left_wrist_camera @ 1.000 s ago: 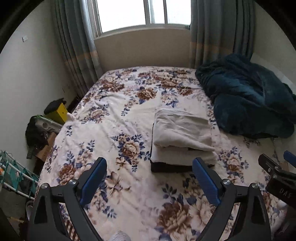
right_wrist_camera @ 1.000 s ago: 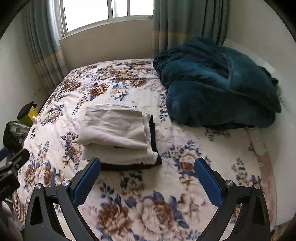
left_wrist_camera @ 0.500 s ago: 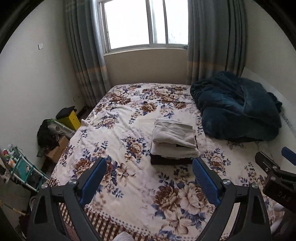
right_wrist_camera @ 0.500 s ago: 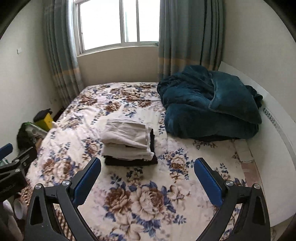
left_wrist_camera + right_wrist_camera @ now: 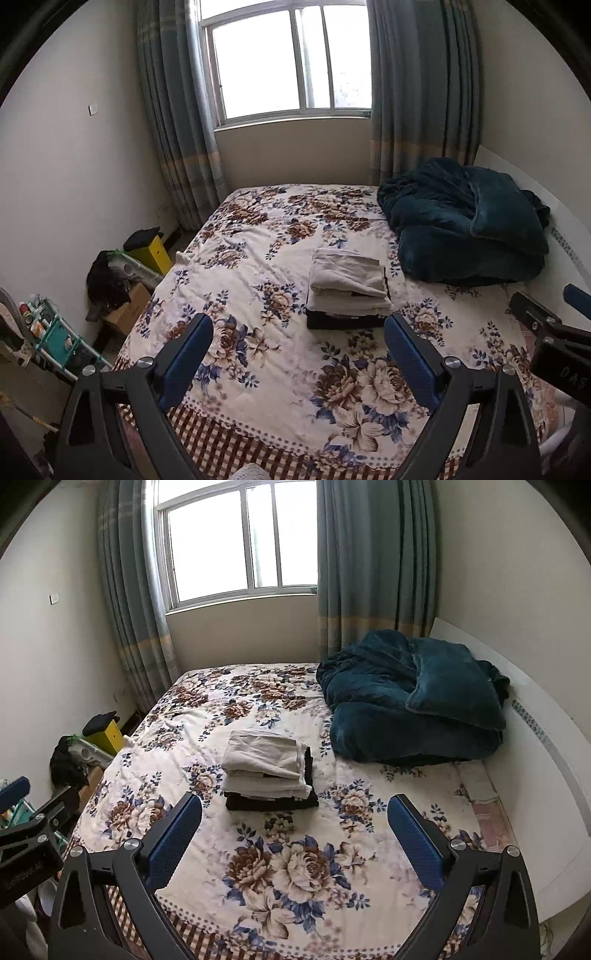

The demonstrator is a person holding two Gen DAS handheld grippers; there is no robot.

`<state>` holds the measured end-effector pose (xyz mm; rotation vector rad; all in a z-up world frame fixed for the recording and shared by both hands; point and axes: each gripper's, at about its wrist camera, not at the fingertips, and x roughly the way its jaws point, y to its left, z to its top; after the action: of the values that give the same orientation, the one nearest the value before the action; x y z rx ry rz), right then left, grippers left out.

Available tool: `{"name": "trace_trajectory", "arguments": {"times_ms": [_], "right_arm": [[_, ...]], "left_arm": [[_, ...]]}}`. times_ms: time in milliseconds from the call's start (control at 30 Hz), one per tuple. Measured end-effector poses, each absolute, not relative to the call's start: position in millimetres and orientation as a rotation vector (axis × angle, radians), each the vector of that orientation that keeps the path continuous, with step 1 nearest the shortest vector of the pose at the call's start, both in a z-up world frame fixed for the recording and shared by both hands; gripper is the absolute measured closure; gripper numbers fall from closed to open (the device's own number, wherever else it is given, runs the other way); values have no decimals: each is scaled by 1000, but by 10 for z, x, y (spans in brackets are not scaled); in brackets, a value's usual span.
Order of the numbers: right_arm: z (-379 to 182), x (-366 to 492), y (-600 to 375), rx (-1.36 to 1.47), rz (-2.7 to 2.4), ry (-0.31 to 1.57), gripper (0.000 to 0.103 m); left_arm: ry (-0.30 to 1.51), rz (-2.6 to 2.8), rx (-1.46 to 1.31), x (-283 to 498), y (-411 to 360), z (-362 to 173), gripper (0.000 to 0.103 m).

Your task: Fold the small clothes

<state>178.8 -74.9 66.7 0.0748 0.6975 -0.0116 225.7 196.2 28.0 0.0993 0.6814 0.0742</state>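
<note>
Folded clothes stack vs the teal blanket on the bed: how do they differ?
The folded clothes stack is neat and squared, cream layers over a black one; the teal blanket is one dark colour, bunched in a loose heap. The stack is far smaller than the blanket. The stack sits mid-bed, the blanket against the headboard side. Both rest on the floral bedspread, untouched by either claw.

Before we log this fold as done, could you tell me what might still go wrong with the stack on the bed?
The folded stack sits free on the soft floral bedspread, the cream layers overhanging the black bottom piece, so a bump could topple it. Both the left hand-held gripper and right hand-held gripper are open and hold nothing.
</note>
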Motion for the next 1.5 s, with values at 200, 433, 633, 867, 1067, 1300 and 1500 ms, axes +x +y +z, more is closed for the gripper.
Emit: {"name": "trace_trajectory", "arguments": {"times_ms": [200,433,633,867,1067,1300,1500], "right_arm": [[701,1756,-695,73,-12,691,0],[719,1794,-694,75,-8,688,0],[754,1812,-696,82,-5,685,0],[742,1851,-719,76,-6,690,0],[734,1860,-730,77,-4,689,0],[722,1860,-704,79,-4,691,0],[730,1861,-685,76,-3,691,0]], "left_arm": [[671,66,83,2203,2038,282,0],[667,70,83,2175,2042,291,0],[667,62,81,2177,2009,308,0],[661,56,84,2221,1993,345,0],[656,59,92,2250,1988,367,0],[657,67,94,2256,1975,368,0],[654,69,95,2232,1956,370,0]]}}
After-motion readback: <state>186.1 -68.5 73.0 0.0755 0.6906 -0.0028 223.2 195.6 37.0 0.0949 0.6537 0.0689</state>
